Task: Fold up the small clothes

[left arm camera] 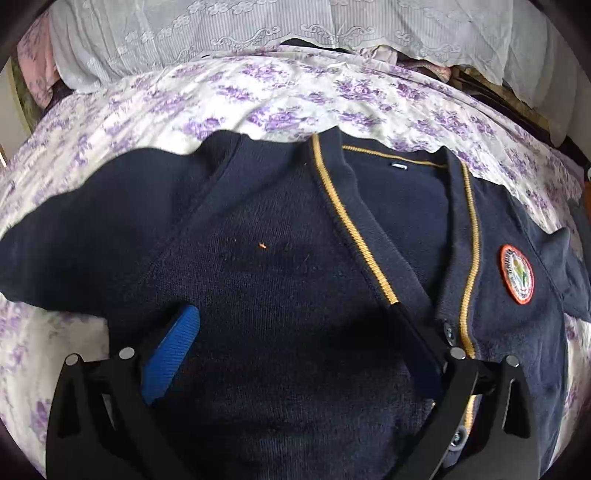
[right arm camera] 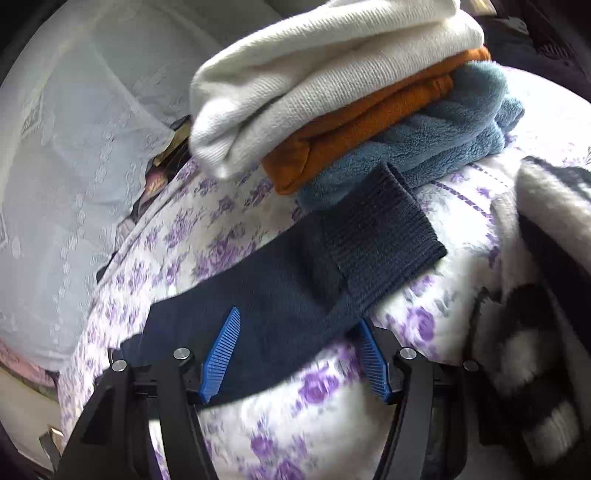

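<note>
Navy knit cardigan with gold trim (left arm camera: 280, 236) lies unfolded, both grippers spread: left gripper (left arm camera: 291, 332) over its body, right gripper (right arm camera: 295, 354) apparently straddling its sleeve (right arm camera: 314, 273); folded stack (right arm camera: 351, 110) at 12 o'clock.

Place: we see a home bedroom.
Signs: a bed (left arm camera: 258, 96) under a floral sheet, a lace curtain (left arm camera: 221, 29), folded clothes (right arm camera: 332, 92) stacked there.

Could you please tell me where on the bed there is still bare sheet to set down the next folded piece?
Bare floral sheet lies between the navy cardigan collar and the lace curtain, and left of its sleeve. In the right wrist view, sheet is free left of the sleeve cuff. Crowded: the folded stack and the black-and-white fleece.
</note>
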The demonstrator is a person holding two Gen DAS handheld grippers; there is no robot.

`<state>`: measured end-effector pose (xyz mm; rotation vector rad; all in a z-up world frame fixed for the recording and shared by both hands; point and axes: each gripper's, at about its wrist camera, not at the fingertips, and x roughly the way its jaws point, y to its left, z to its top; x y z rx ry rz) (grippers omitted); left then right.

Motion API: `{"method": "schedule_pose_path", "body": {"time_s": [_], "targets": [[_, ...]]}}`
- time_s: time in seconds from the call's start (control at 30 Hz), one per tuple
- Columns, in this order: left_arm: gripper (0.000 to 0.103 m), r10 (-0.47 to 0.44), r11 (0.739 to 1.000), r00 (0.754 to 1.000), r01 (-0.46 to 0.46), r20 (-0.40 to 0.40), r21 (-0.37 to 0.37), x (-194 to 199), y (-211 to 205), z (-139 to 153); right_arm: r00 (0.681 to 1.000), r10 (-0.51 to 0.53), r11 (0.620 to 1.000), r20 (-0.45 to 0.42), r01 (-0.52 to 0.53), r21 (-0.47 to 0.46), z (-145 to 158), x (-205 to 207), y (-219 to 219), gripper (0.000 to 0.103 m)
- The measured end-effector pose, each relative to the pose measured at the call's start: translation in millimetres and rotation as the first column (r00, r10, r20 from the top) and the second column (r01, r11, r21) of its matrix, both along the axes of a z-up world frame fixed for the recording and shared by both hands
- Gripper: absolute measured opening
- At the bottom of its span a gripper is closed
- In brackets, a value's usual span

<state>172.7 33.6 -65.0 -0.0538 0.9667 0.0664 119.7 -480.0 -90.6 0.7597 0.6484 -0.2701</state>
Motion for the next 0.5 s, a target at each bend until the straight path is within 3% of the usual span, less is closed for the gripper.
{"method": "schedule_pose_path", "body": {"time_s": [0.03, 0.13, 0.17, 0.23, 0.33, 0.5], "targets": [[0.098, -0.006, 1.0, 1.0, 0.007, 0.012, -0.024, -2.1, 0.6, 7.2, 1.0, -0.018, 1.0, 0.02, 0.018, 0.01, -1.9, 2.6, -1.3, 0.061], [0.098, -0.016, 0.993, 0.996, 0.026, 0.084, -0.116, -8.4, 5.2, 29.6, 0.996, -0.063, 0.998, 0.065, 0.064, -0.018, -4.1, -1.5, -2.0, 0.032], [0.098, -0.019, 0.993, 0.995, 0.03, 0.1, -0.117, -9.6, 4.2, 33.7, 0.995, -0.066, 0.998, 0.074, 0.068, -0.018, -4.8, -3.1, -2.3, 0.022], [0.098, -0.055, 0.994, 0.994, 0.063, 0.09, -0.086, -4.9, -4.3, 30.2, 0.993, -0.067, 0.998, 0.096, 0.068, -0.012, -3.6, -6.3, -3.3, 0.013], [0.099, -0.055, 0.998, 0.998, 0.054, -0.009, -0.037, 8.6, -8.2, -3.3, 0.989, -0.066, 0.997, 0.131, 0.069, -0.019, 0.9, -11.5, -2.5, 0.011], [0.098, -0.06, 0.995, 0.998, 0.061, 0.004, -0.078, 8.6, -2.9, -1.9, 0.993, -0.063, 0.998, 0.099, 0.064, -0.01, -2.9, -8.5, -3.7, 0.014]]}}
